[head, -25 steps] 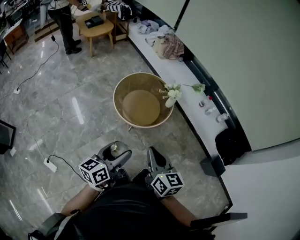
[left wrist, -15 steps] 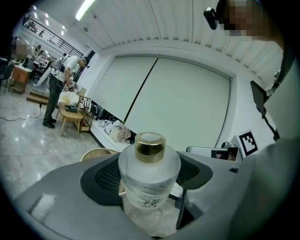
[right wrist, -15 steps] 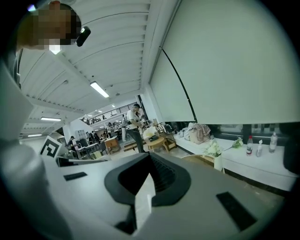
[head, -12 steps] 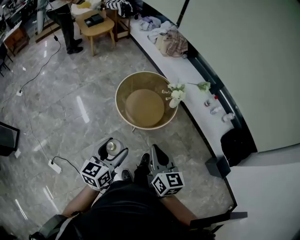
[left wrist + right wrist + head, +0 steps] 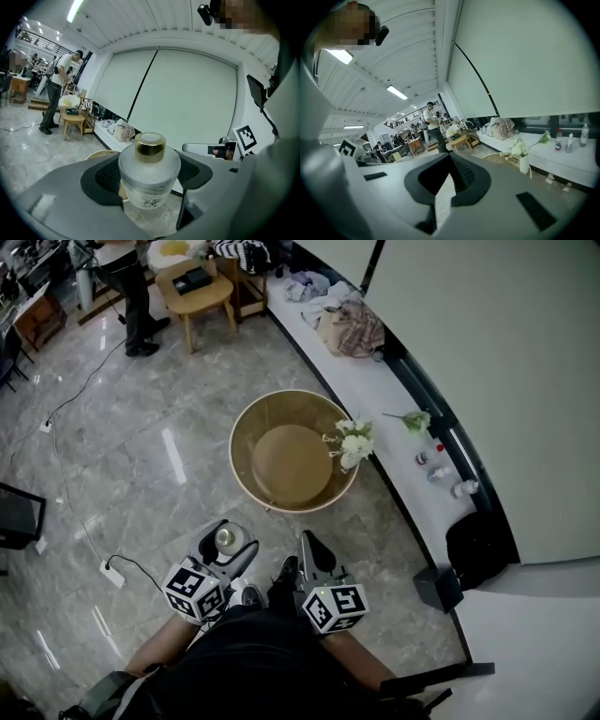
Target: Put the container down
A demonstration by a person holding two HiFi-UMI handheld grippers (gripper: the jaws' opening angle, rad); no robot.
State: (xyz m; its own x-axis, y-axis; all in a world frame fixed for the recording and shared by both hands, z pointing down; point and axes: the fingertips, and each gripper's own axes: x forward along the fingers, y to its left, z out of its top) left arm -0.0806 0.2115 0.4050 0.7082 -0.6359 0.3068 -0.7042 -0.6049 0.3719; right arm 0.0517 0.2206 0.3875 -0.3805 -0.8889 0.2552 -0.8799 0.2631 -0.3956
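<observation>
The container is a frosted glass bottle [image 5: 149,180] with a gold cap. It stands upright between the dark pads of my left gripper [image 5: 149,168], which is shut on it. The head view shows the bottle [image 5: 225,538] in the left gripper [image 5: 226,546], low over the marble floor and in front of the person's body. My right gripper [image 5: 310,547] hangs beside it, to the right. In the right gripper view its [image 5: 451,161] pads meet at the tips with nothing between them. A round tan table [image 5: 240,432] with a raised rim stands ahead of both grippers.
A vase of white flowers [image 5: 352,441] stands at the table's right rim. A long white ledge [image 5: 375,390] along the wall carries clothes, a flower and small bottles [image 5: 433,462]. A black bin [image 5: 478,545], a power strip [image 5: 112,573] and a person [image 5: 131,287] by a wooden table are also around.
The head view has shifted a little, so the round table sits slightly lower in frame. Both grippers keep nearly the same pose, and the left one still holds the bottle.
</observation>
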